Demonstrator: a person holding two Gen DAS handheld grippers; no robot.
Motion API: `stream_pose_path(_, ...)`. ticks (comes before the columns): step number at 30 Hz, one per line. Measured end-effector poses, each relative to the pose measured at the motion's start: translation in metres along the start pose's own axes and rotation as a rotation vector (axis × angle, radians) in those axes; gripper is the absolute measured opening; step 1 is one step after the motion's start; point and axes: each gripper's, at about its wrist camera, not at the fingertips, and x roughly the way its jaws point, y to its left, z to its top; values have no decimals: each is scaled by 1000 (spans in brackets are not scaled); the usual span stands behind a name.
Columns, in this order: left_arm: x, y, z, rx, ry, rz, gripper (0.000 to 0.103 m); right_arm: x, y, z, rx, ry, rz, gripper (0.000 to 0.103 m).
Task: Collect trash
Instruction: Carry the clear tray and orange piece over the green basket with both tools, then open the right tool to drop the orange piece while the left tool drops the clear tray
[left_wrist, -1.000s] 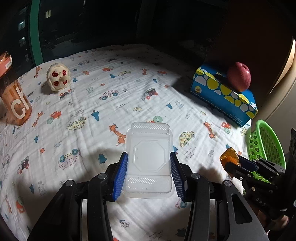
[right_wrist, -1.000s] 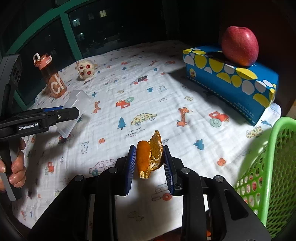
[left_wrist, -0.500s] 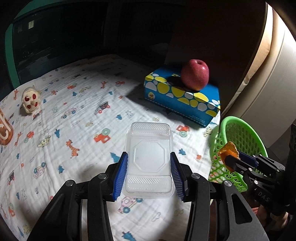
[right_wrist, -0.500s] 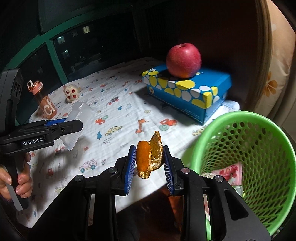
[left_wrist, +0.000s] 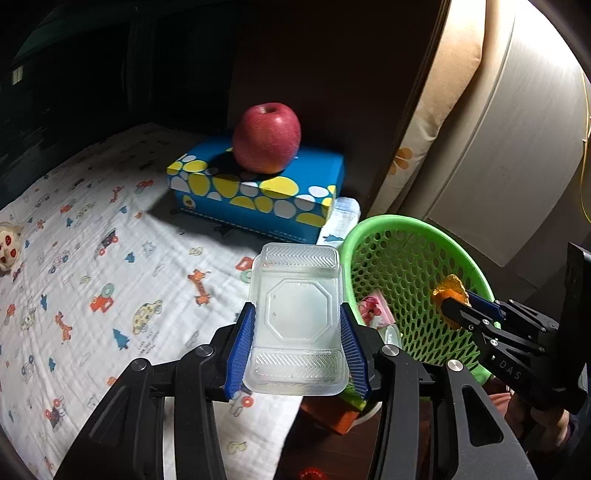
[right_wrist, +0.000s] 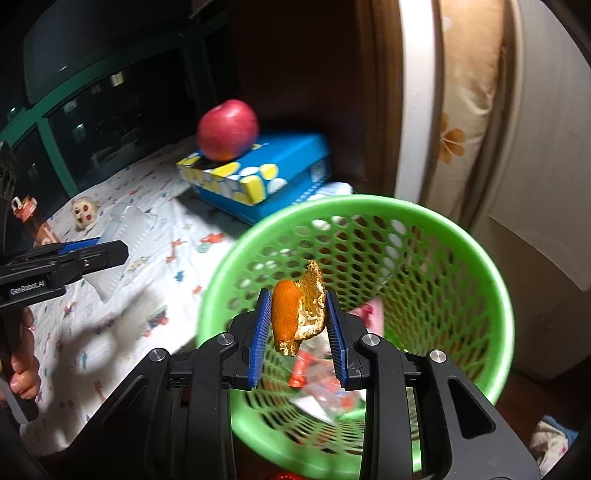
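Observation:
My left gripper (left_wrist: 295, 334) is shut on a clear plastic food container (left_wrist: 297, 317), held above the table's right edge beside the green mesh basket (left_wrist: 380, 225). My right gripper (right_wrist: 297, 325) is shut on an orange peel (right_wrist: 297, 312) and holds it over the open basket (right_wrist: 498, 291); wrappers lie at the basket's bottom (right_wrist: 321, 391). The right gripper and peel (left_wrist: 448, 291) also show in the left wrist view, over the basket's right rim. The left gripper with the container (right_wrist: 125, 240) shows at the left of the right wrist view.
A red apple (left_wrist: 266, 138) sits on a blue spotted tissue box (left_wrist: 258, 195) at the back of the patterned tablecloth (left_wrist: 92, 266). A small round toy (right_wrist: 85, 212) and an orange bottle (right_wrist: 31, 218) stand far left. A wall and cushion (left_wrist: 436, 110) rise behind the basket.
Both grippers swung right, from over the table toward the green basket. The peel is now above the basket's opening, and the container is beside the basket's rim. Both grips are unchanged.

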Motion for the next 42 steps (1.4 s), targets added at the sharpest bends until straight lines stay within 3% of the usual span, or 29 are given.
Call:
stream_pose_path(9, 18, -53, 6, 77, 28, -49, 44, -8, -45, -13, 80, 9, -41, 32)
stream_pose_path(17, 28, -80, 6, 109, 46, -69, 44, -11, -59, -20, 103, 15, -42, 32)
stream_pose_path(38, 42, -104, 7, 124, 72, -88, 45, -15, -69, -21, 121, 10, -30, 34)
stream_pose_path(42, 43, -106, 7, 124, 73, -90, 45, -17, -71, -21, 123, 0, -31, 43)
